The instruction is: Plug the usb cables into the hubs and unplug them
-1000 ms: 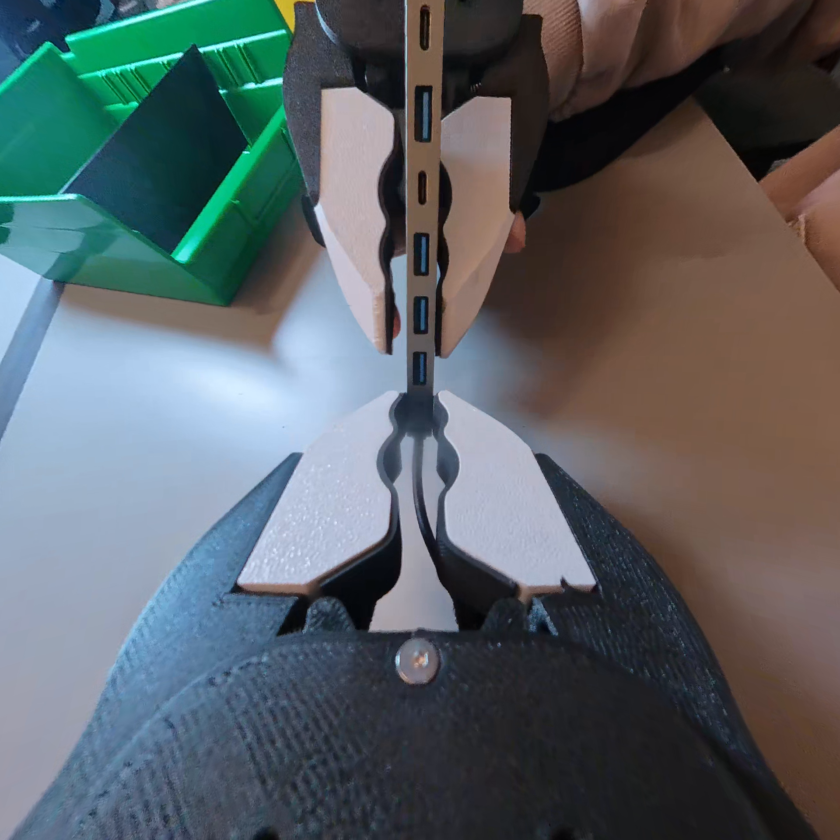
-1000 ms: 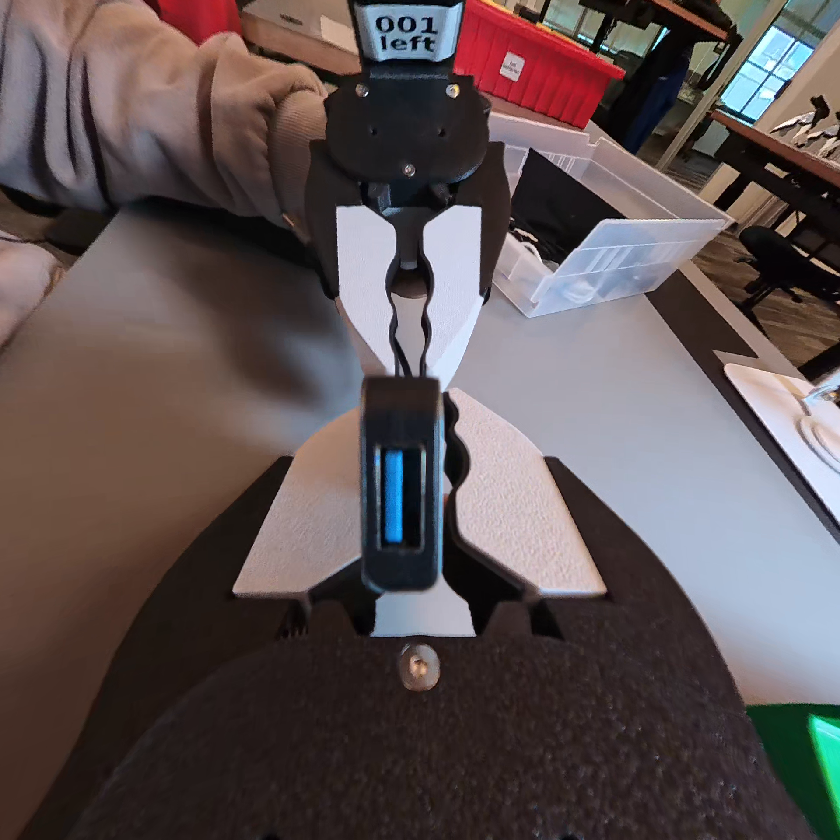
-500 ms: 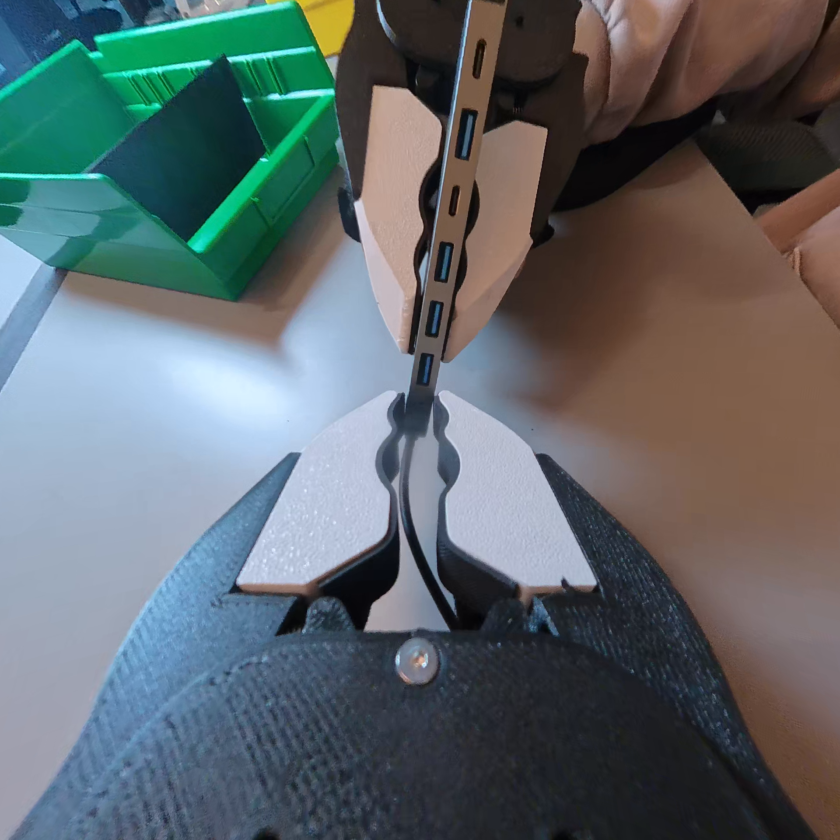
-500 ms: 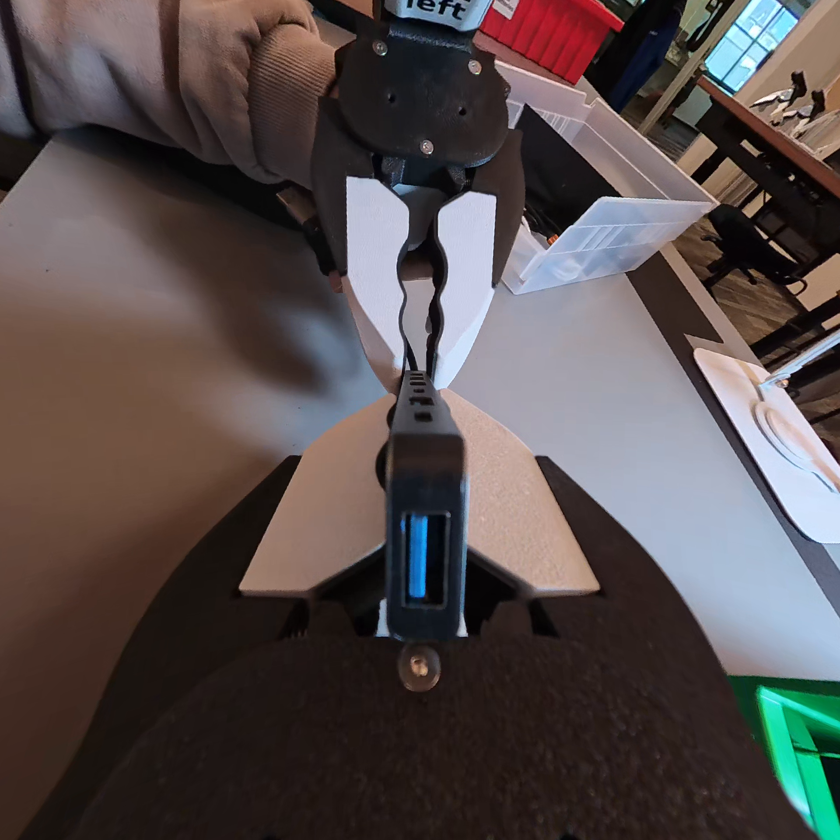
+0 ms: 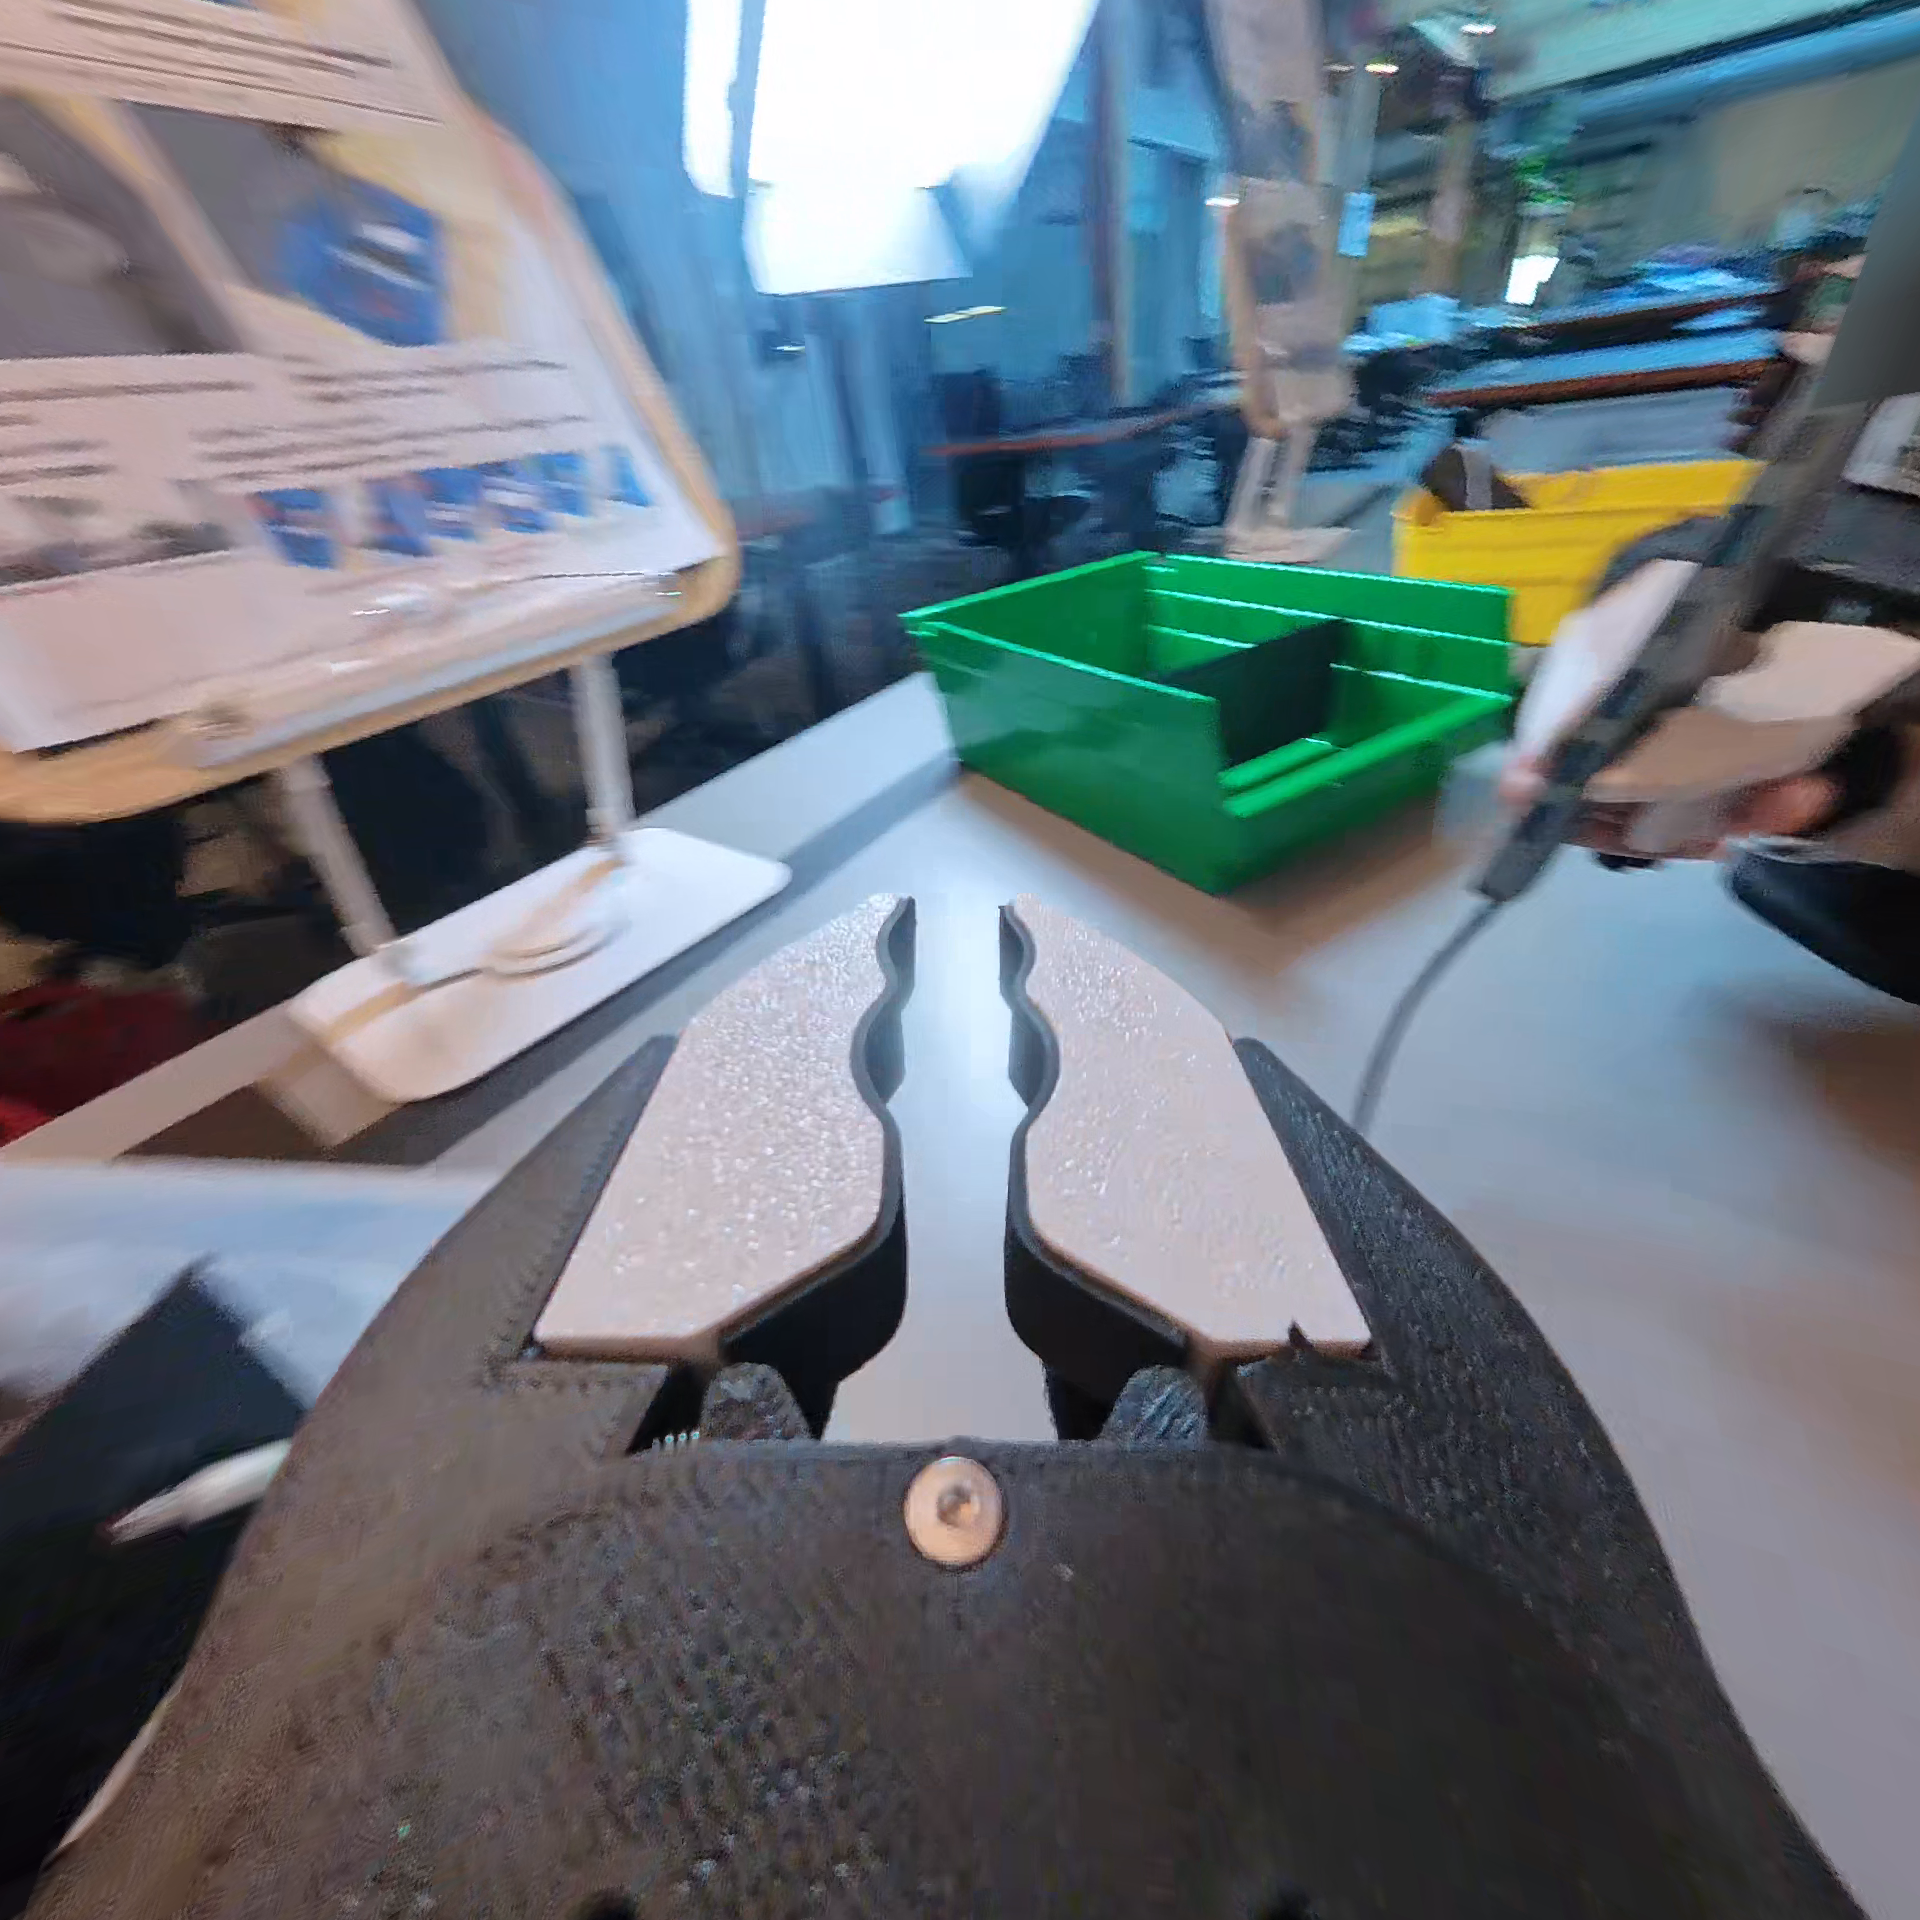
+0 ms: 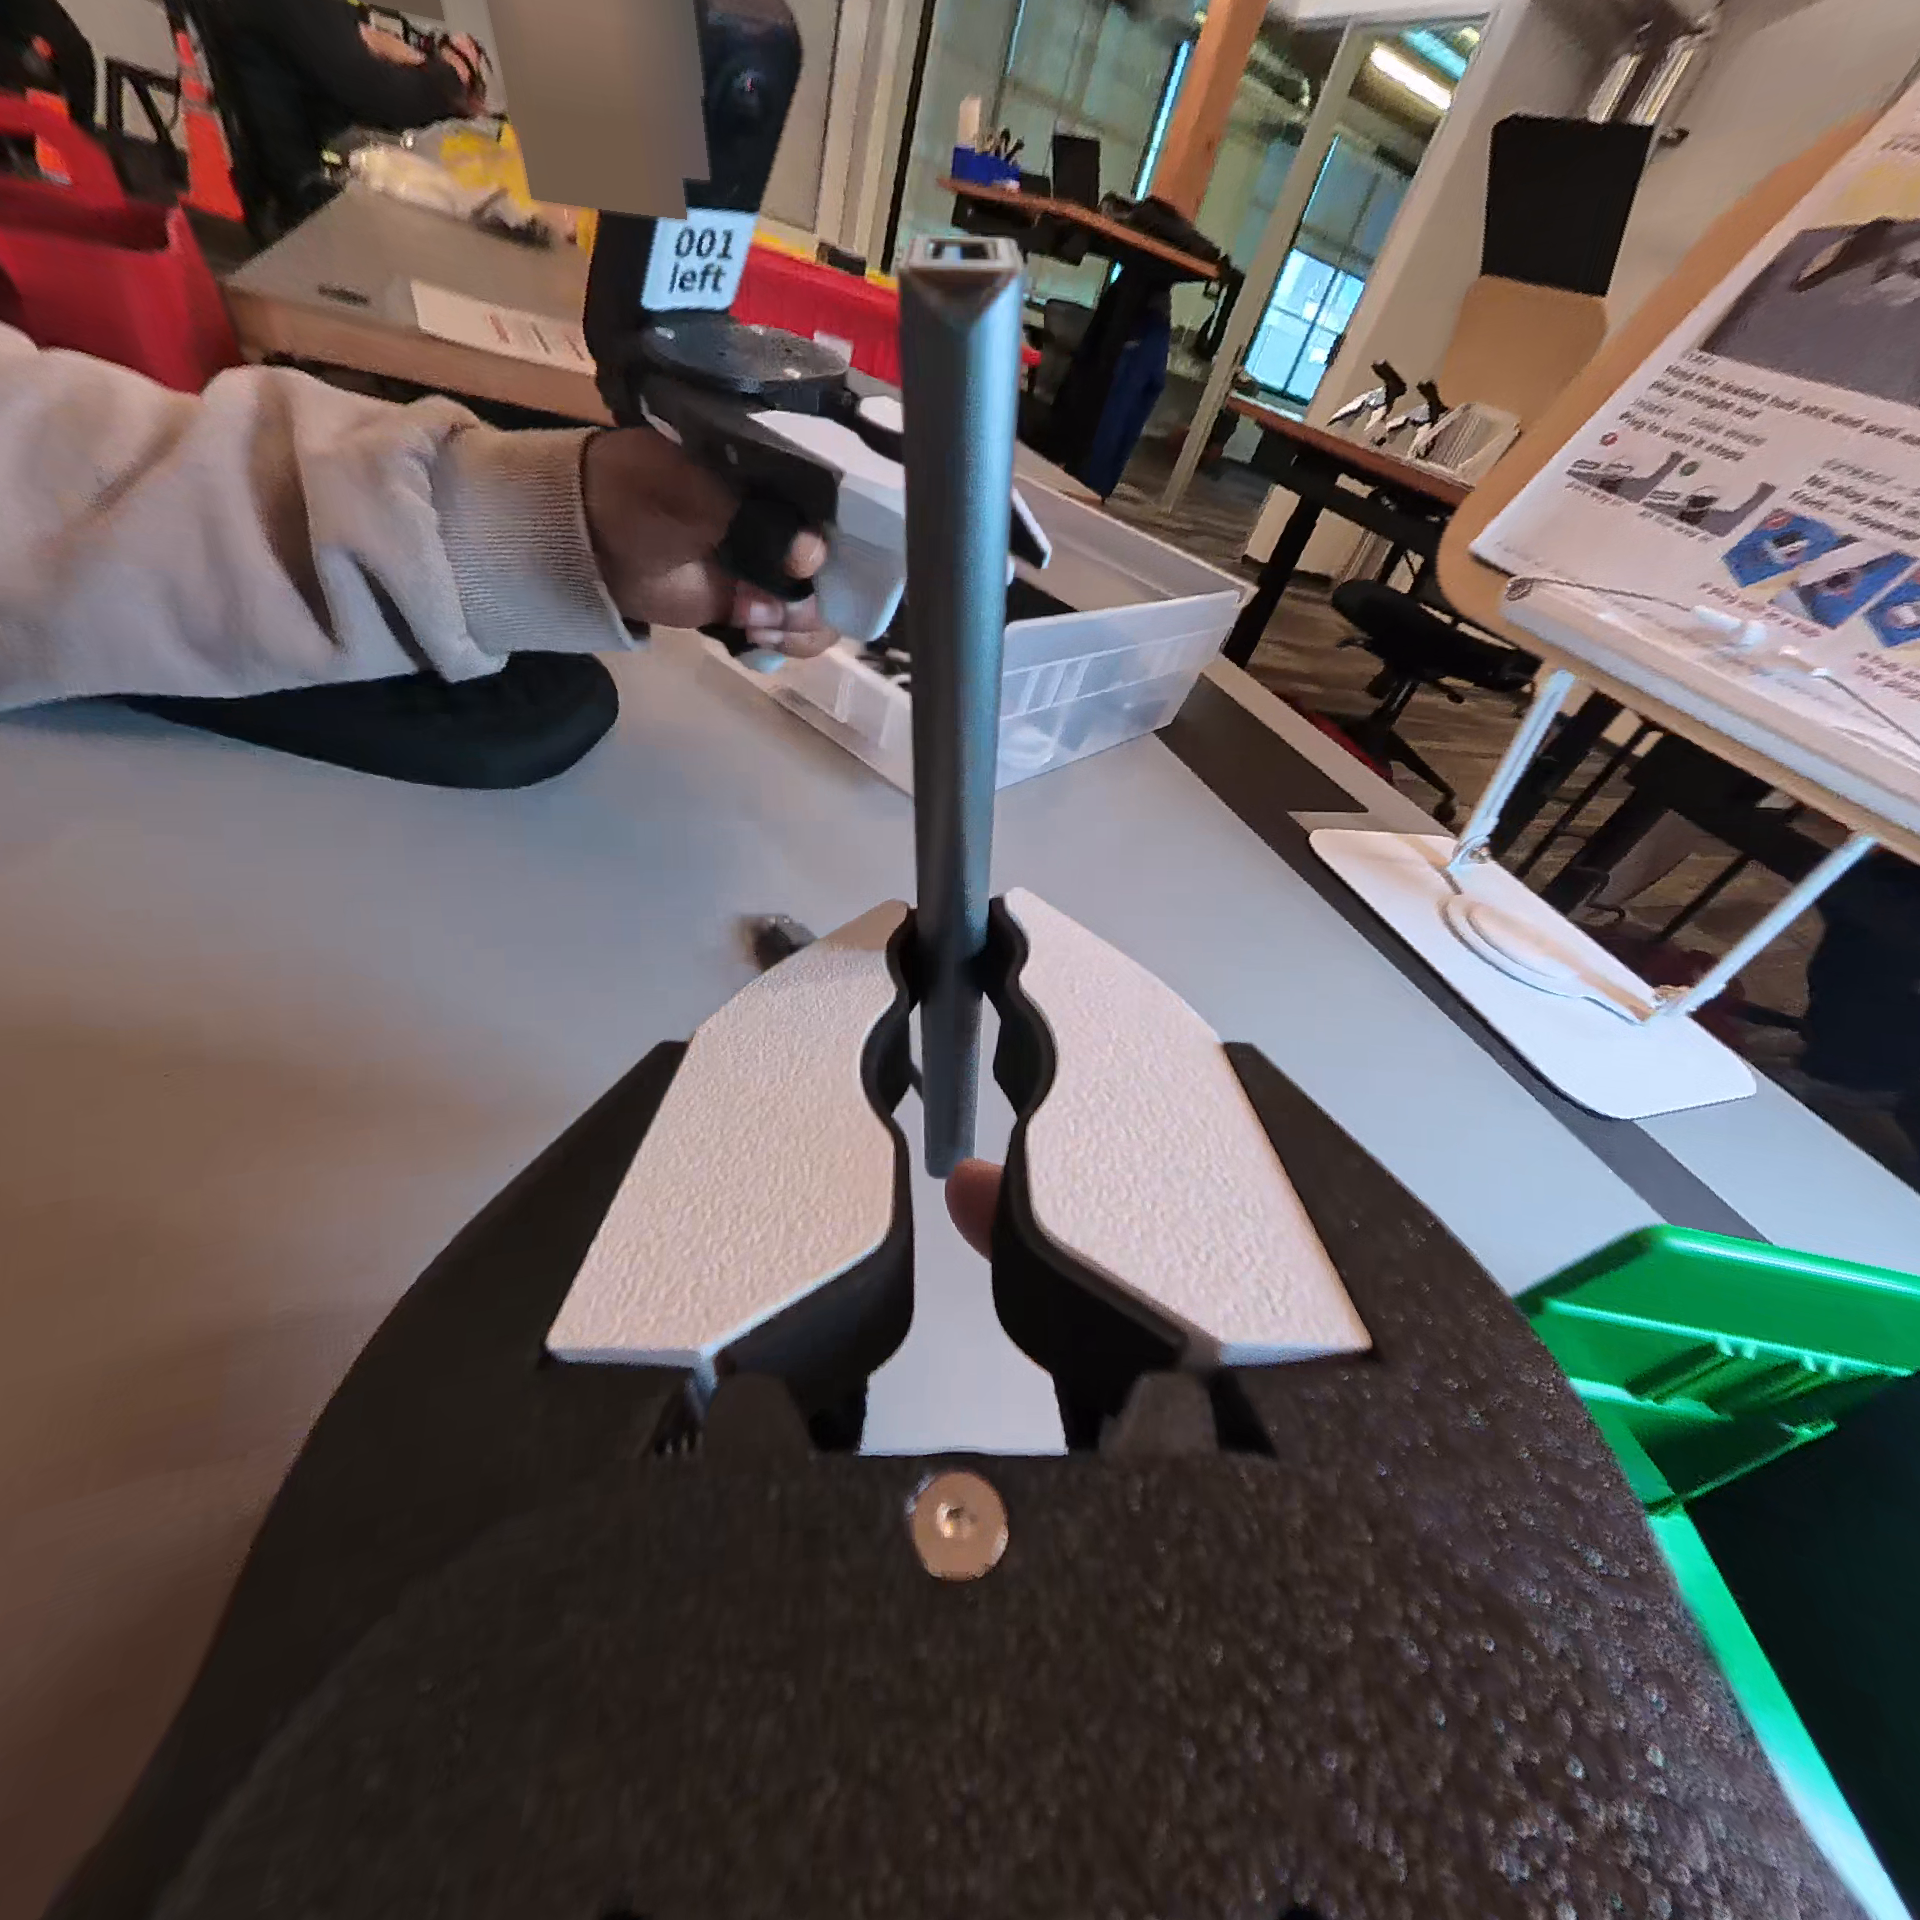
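Note:
My right gripper (image 6: 956,925) is shut on a long grey USB hub (image 6: 956,623) and holds it upright above the table; a port shows at its top end. In the left wrist view the right gripper (image 5: 1569,779) is at the far right, and the hub (image 5: 1527,847) points down with its dark cable (image 5: 1413,997) hanging to the table. My left gripper (image 5: 956,914) is open and empty, low over the table. In the right wrist view the left gripper (image 6: 873,520) is behind the hub, held by a hand. A small dark piece (image 6: 774,935) lies on the table.
A green bin (image 5: 1195,727) with a black divider stands ahead of the left gripper, and a yellow bin (image 5: 1558,530) is behind it. A sign on a white stand (image 5: 540,966) is at the table's edge. A clear plastic bin (image 6: 1091,665) stands behind the hub.
My left gripper has opened, let go of the cable at the hub's end and swung away to the side. My right gripper has turned the hub upright.

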Demonstrator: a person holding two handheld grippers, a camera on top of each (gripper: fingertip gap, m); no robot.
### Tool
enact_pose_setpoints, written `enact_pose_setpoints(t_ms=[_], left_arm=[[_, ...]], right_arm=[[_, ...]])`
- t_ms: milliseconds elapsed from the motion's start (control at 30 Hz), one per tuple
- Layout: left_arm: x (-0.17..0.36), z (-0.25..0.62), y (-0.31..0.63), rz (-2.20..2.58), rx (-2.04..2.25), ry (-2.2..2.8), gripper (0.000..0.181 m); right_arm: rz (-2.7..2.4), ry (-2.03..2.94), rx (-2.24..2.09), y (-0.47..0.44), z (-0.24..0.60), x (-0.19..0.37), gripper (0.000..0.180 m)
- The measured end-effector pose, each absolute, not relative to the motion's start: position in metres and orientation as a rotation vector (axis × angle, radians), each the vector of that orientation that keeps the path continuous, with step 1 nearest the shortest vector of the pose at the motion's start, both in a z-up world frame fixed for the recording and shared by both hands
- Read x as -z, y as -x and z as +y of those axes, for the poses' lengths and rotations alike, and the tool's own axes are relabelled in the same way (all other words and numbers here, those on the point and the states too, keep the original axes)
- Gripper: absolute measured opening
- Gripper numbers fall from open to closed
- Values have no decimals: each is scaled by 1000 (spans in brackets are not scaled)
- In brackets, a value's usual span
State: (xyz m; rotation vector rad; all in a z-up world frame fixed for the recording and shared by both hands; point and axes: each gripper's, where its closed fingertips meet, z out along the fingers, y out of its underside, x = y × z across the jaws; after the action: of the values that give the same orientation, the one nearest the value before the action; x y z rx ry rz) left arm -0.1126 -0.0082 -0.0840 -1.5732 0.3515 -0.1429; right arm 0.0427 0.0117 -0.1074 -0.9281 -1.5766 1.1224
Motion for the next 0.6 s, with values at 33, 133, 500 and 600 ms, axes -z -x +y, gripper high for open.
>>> enact_pose_setpoints(t_ms=[33,133,500,600], left_arm=[[82,-10,133,295,94,1576,15],[88,-19,199,179,-178,1653,15],[101,-15,143,401,28,1648,23],[110,-17,65,650,203,1599,24]], right_arm=[[-1570,929,-1128,-44,13,105,11],[-1582,907,-1097,-47,14,103,11],[-1636,828,-1085,-50,2,103,11],[-1639,820,-1109,-50,-1,103,11]])
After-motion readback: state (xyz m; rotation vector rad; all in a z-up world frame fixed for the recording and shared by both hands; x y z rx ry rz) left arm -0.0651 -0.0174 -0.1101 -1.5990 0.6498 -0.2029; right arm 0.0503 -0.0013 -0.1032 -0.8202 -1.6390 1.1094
